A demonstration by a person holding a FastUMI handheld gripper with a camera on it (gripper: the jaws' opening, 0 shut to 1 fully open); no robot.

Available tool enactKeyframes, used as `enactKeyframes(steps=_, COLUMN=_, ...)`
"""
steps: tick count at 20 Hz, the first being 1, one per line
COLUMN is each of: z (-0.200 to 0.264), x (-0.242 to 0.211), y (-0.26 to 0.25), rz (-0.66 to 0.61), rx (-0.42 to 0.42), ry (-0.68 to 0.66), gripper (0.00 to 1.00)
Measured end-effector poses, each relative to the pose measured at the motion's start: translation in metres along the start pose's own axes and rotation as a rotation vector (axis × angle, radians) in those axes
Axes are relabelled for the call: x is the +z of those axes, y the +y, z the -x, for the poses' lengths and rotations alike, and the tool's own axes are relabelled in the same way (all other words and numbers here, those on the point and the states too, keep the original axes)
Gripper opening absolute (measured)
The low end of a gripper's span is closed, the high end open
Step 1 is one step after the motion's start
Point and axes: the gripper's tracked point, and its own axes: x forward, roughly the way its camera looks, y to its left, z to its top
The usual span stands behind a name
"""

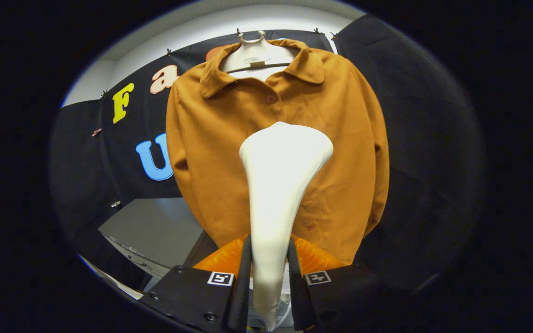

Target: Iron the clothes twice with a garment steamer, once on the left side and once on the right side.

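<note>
Fingers point(270, 273) clamped on the white steamer's point(280, 185) handle; its head stands before the orange shirt's point(211, 138) middle front, which hangs on a hanger point(253, 58). Grey tabletop point(155, 231) lower left.

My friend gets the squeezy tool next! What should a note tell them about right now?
Gripper: shut on the white steamer, both fingers pressing its handle.
Steamer head points up at the middle of the brown jacket; whether it touches the cloth is unclear.
Jacket hangs buttoned on a white hanger against the black wall.
Done: steamer picked up and brought to the jacket.
Left: cannot tell whether either pass is done; one left and one right are needed.
</note>
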Motion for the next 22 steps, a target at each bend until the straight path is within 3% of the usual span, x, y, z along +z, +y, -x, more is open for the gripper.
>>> enactKeyframes(steps=5, z=-0.008, x=0.044, y=-0.029, rz=-0.031, rx=0.029, ry=-0.072, gripper=0.41)
enactKeyframes(steps=10, z=-0.030, x=0.058, y=-0.049, rz=-0.090, rx=0.081, ry=-0.087, gripper=0.41)
enactKeyframes(steps=22, z=-0.059, x=0.005, y=-0.070, rz=-0.135, rx=0.130, ry=0.026, gripper=0.41)
